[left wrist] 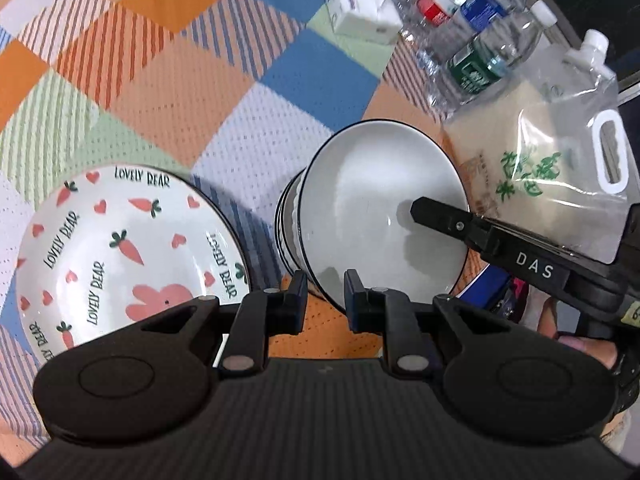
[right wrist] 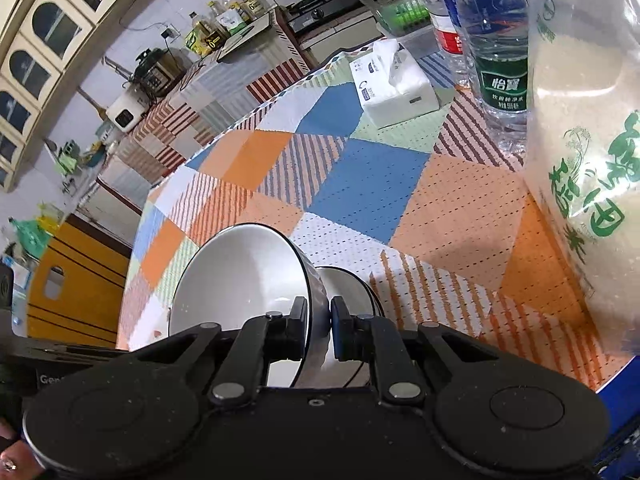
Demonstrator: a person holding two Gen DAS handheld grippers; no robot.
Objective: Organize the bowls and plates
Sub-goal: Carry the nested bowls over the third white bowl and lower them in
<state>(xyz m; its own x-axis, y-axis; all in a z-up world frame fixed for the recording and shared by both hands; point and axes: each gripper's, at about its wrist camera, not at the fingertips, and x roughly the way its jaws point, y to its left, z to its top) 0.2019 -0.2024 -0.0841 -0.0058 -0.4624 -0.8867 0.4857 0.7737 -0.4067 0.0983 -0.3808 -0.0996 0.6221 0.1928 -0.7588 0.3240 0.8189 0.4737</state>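
The right claw [right wrist: 319,330] pinches the rim of a white bowl [right wrist: 240,280] and holds it tipped on its side. A second bowl [right wrist: 352,288] sits just behind it on the bench [right wrist: 360,160]. In the left wrist view, the tipped bowl [left wrist: 380,216] leans over a stack of bowls [left wrist: 288,224]. The left claw [left wrist: 325,300] is partly open and holds nothing. The carrot plate [left wrist: 120,248] lies flat near it. I think the step in hand is stacking the bowls. Next, the bowl needs turning level and lowering gently into the stack. The rice bag [right wrist: 580,160] stands near, so go carefully.
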